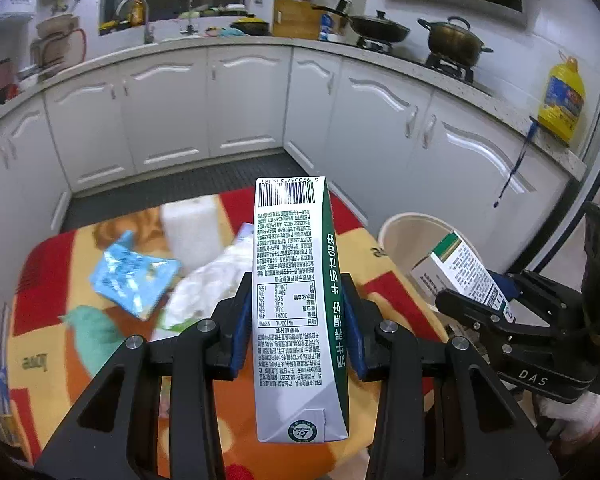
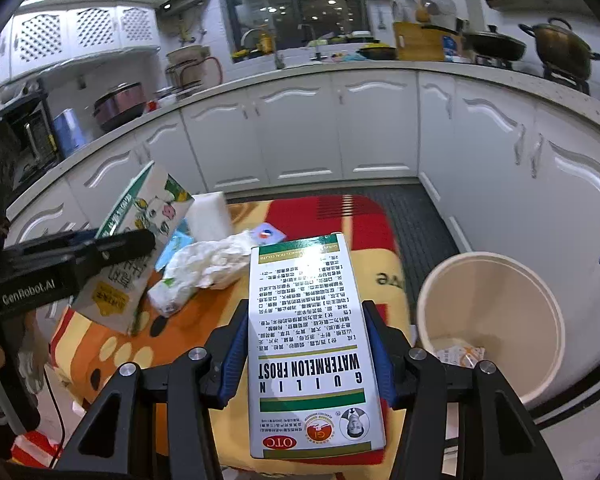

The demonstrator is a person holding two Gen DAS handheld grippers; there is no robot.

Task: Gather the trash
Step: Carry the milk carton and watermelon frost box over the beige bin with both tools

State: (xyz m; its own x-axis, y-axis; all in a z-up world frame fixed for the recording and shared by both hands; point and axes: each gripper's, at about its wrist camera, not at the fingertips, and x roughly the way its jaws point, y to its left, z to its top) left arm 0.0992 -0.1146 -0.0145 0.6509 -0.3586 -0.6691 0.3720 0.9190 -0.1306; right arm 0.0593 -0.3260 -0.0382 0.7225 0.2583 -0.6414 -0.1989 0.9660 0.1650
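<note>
My left gripper (image 1: pixel 296 304) is shut on a tall white and green milk carton (image 1: pixel 294 280), held above the small table covered with a colourful blanket (image 1: pixel 60 344). My right gripper (image 2: pixel 306 328) is shut on a white medicine box (image 2: pixel 304 320) printed "Watermelon Frost", held over the table's right edge beside the cream trash bucket (image 2: pixel 488 280). In the left wrist view the right gripper (image 1: pixel 500 312) holds that box (image 1: pixel 456 268) in front of the bucket (image 1: pixel 404 232). In the right wrist view the left gripper (image 2: pixel 112 248) and its carton (image 2: pixel 148 216) are at the left.
On the blanket lie a blue wrapper (image 1: pixel 132 276), crumpled white tissue (image 1: pixel 204 292) and a white block (image 1: pixel 192 228). A wrapper (image 2: pixel 460 354) lies in the bucket's bottom. White cabinets and a dark floor mat (image 1: pixel 188 184) surround the table. A yellow oil bottle (image 1: pixel 562 100) stands on the counter.
</note>
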